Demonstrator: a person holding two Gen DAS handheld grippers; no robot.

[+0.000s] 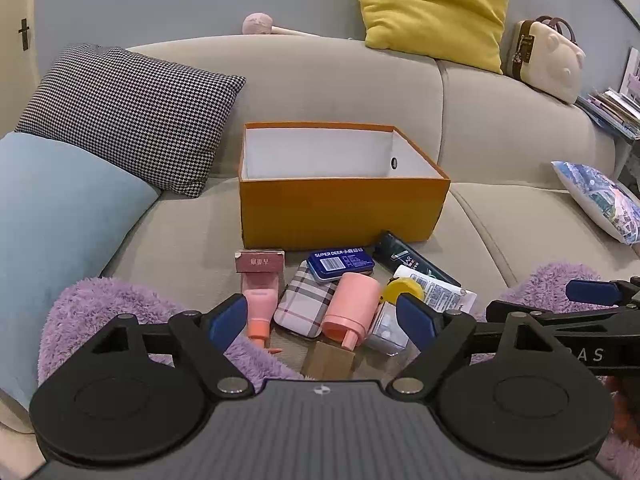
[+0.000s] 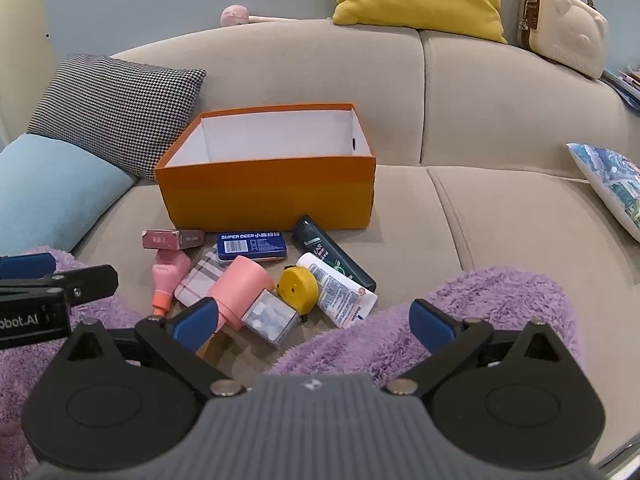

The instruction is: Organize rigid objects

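Observation:
An open orange box (image 1: 340, 212) (image 2: 264, 196) with a white empty inside stands on the beige sofa. In front of it lies a heap: a blue tin (image 1: 340, 264) (image 2: 253, 245), a plaid case (image 1: 306, 304) (image 2: 196, 280), a pink bottle (image 1: 352, 308) (image 2: 240, 288), a pink tube (image 1: 259, 304) (image 2: 168, 276), a yellow round object (image 1: 404, 290) (image 2: 298, 289), a white tube (image 1: 436, 292) (image 2: 340, 294), a dark tube (image 1: 412, 262) (image 2: 332, 252), a clear box (image 1: 386, 330) (image 2: 272, 320). My left gripper (image 1: 320, 320) is open, just short of the heap. My right gripper (image 2: 316, 320) is open, near the heap's right side.
A houndstooth pillow (image 1: 128, 116), a light blue cushion (image 1: 52, 216), a yellow pillow (image 1: 432, 12), a cream bear-shaped case (image 1: 548, 60) and a printed pillow (image 1: 600, 200) lie around the sofa. A fluffy purple cover (image 2: 460, 312) lies at the seat's front edge.

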